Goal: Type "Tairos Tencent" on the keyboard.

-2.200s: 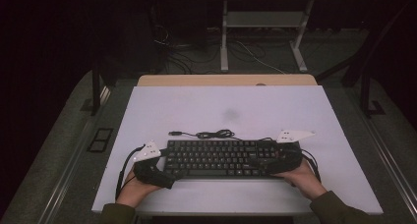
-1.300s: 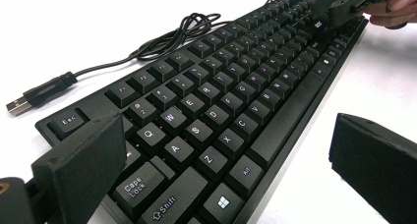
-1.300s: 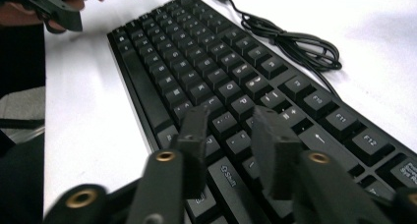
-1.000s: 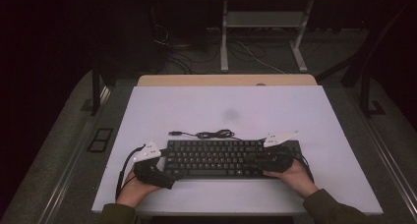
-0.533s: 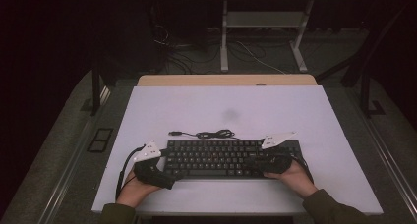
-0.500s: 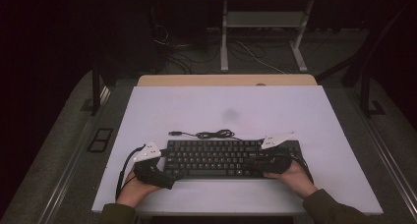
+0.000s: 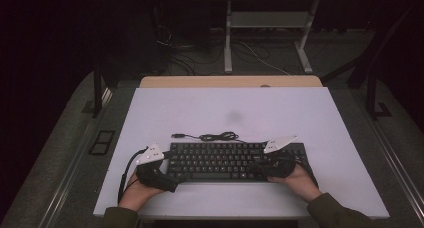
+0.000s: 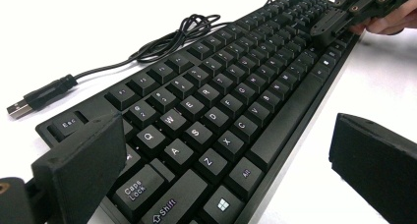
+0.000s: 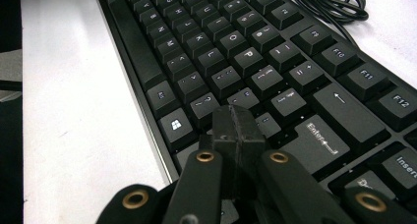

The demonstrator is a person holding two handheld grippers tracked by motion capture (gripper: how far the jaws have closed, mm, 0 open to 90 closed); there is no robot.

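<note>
Left gripper view: the keyboard [image 8: 216, 111] is seen between the left gripper's [image 8: 236, 170] wide-open jaws. The right gripper's [image 9: 235, 130] jaws are pressed together over its keys. It is laid lengthwise along the table's [image 7: 200, 108] near edge.

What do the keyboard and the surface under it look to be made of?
Keyboard: probably matte black plastic, with moulded keycaps, printed white legends and a dull sheen. Table top: smooth white board, perhaps laminate; it is flat, even and shows a faint reflection. Neither material is certain.
</note>
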